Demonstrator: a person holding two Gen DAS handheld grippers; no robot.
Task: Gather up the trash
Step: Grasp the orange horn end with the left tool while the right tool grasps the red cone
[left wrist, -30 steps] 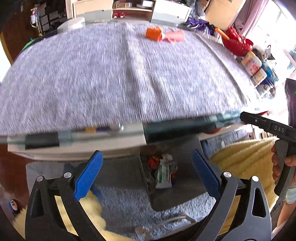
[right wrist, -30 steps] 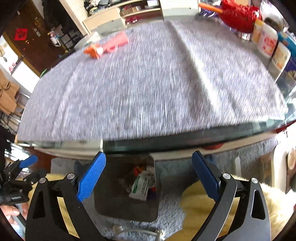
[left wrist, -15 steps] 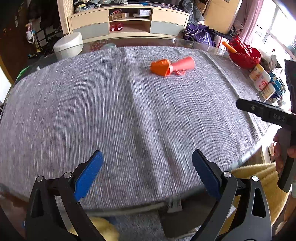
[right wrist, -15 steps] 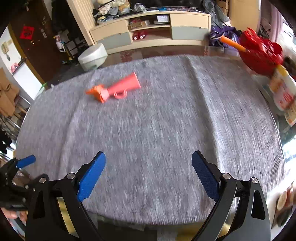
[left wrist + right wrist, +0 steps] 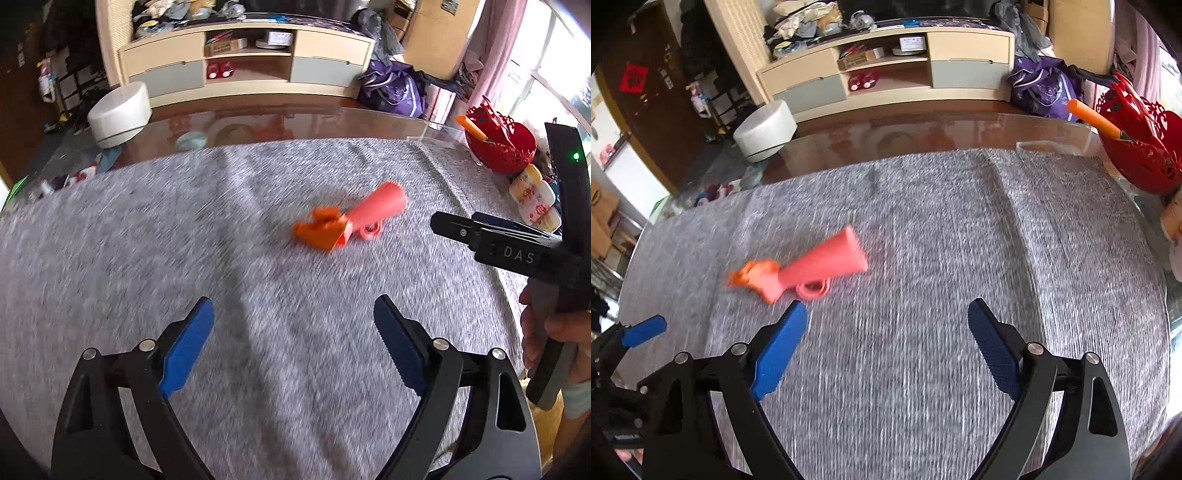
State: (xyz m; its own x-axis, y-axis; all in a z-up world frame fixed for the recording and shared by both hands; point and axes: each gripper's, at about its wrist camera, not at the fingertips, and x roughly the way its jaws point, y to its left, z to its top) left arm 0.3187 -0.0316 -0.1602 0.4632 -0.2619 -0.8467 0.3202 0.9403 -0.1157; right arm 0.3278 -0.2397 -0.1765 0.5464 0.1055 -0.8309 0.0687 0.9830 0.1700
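The left gripper (image 5: 293, 343) and right gripper (image 5: 886, 345) are hanging over the grey cloth (image 5: 147, 258) covering the desk, their jaws standing wide apart with nothing between them, having just been closing slightly. The pink-and-orange plastic piece (image 5: 351, 221) is lying on the cloth, ahead of both. A red basket (image 5: 1137, 147) is sitting at the desk's far right edge.

I see bright daylight from the window (image 5: 565, 74) on the right, glare there, motion blur across the tabletop (image 5: 184, 229), fisheye-bent edges.
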